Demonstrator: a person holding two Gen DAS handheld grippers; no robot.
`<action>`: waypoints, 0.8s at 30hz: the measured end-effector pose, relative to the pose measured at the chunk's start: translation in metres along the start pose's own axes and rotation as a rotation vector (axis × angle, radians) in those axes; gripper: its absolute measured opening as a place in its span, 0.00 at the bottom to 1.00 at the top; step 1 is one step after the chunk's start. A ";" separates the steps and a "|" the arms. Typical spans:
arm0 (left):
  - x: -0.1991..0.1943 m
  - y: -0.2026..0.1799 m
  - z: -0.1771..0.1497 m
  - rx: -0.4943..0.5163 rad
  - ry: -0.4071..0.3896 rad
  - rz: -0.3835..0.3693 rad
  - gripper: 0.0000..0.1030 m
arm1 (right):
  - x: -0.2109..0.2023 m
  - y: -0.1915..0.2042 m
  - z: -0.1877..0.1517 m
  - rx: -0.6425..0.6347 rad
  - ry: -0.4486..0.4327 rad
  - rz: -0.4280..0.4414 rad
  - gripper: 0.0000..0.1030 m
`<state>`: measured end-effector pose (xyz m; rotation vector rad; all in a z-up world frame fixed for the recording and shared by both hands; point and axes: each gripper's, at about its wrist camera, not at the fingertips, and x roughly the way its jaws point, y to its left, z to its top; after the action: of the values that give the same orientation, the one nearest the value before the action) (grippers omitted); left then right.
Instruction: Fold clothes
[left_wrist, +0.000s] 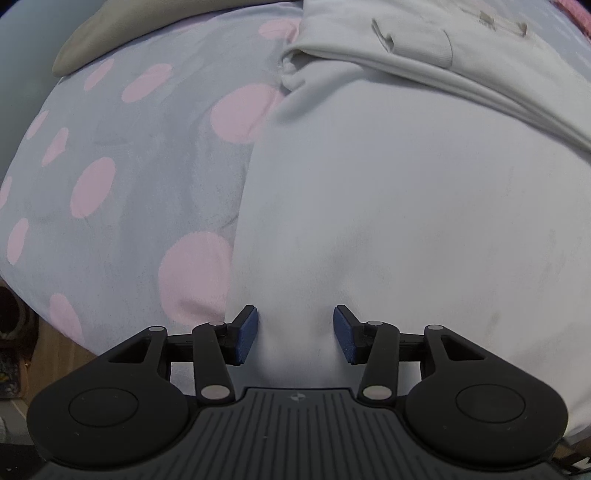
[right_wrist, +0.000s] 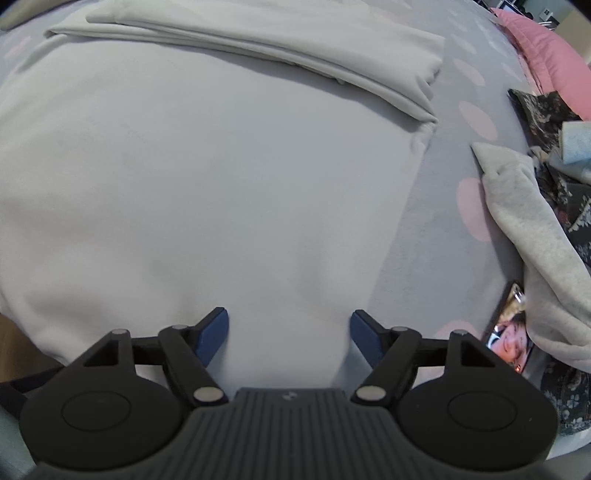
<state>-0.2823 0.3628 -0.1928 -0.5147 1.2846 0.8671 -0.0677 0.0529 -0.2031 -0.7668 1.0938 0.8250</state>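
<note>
Between both sets of parted jaws lies the white garment (left_wrist: 388, 206), spread flat on the dotted bed (left_wrist: 122, 206), its far part doubled over. Left gripper (left_wrist: 295, 334) and right gripper (right_wrist: 290, 334) hold nothing; pinch both near-edge corners evenly, lifting together.

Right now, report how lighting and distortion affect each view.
Left wrist view: soft, dim, even light, no glare; the white garment bulges from fisheye distortion, corners vignetted dark. Right wrist view: same flat light; the only bright spot is the lit phone screen.

phone (right_wrist: 509, 332) half under grey garment (right_wrist: 532, 236)
</note>
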 end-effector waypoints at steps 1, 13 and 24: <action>0.000 0.001 -0.001 0.003 0.000 0.003 0.46 | 0.001 -0.001 -0.001 0.002 0.003 -0.009 0.77; -0.001 0.020 -0.001 -0.057 -0.031 -0.060 0.48 | 0.006 -0.030 -0.011 0.223 0.055 0.171 0.84; 0.011 0.049 0.001 -0.176 -0.004 -0.068 0.52 | 0.013 -0.039 -0.006 0.251 0.070 0.167 0.72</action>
<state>-0.3199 0.3961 -0.1969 -0.6916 1.1866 0.9283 -0.0337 0.0314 -0.2129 -0.5020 1.3092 0.7859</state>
